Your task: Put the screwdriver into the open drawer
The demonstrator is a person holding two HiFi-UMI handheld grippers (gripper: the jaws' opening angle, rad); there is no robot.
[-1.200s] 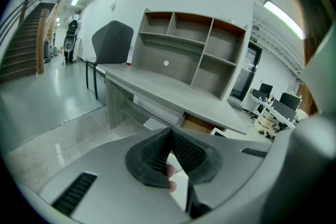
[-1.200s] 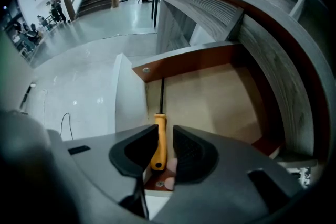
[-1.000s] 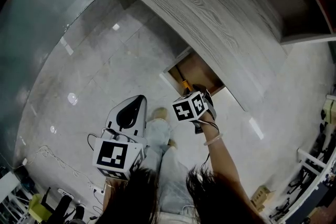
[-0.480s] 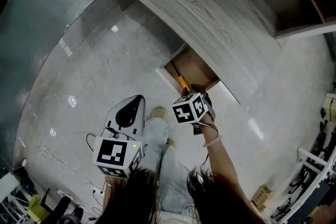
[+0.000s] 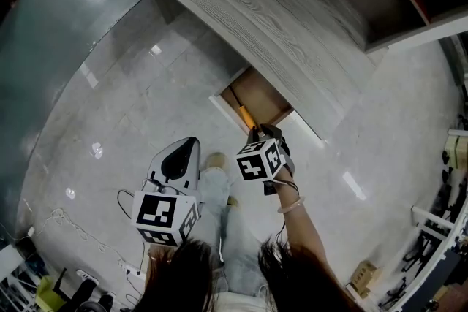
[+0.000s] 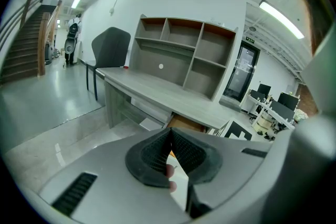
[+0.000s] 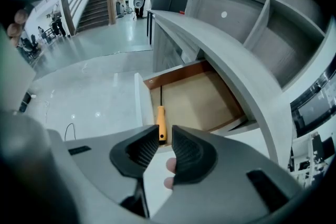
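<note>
An orange-handled screwdriver [image 7: 161, 122] lies inside the open wooden drawer [image 7: 210, 99], along its left wall, with the dark shaft pointing inward. The head view shows the same screwdriver [image 5: 245, 115] in the drawer [image 5: 265, 95] under the grey desk. My right gripper [image 7: 165, 147] hovers just outside the drawer front, open by a narrow gap with nothing between the jaws. Its marker cube [image 5: 257, 159] sits below the drawer in the head view. My left gripper [image 6: 169, 150] is shut and empty, held low over the floor to the left [image 5: 178, 157].
The grey desk top [image 5: 292, 18] overhangs the drawer, and a shelf unit [image 7: 273, 18] stands on it. A dark chair [image 6: 110, 44] stands at the desk's far end. Cables [image 5: 66, 219] lie on the glossy floor at lower left. The person's legs [image 5: 219, 230] are between the grippers.
My right gripper has drawn back a little from the drawer while the screwdriver stays lying inside. The left gripper has hardly moved.
</note>
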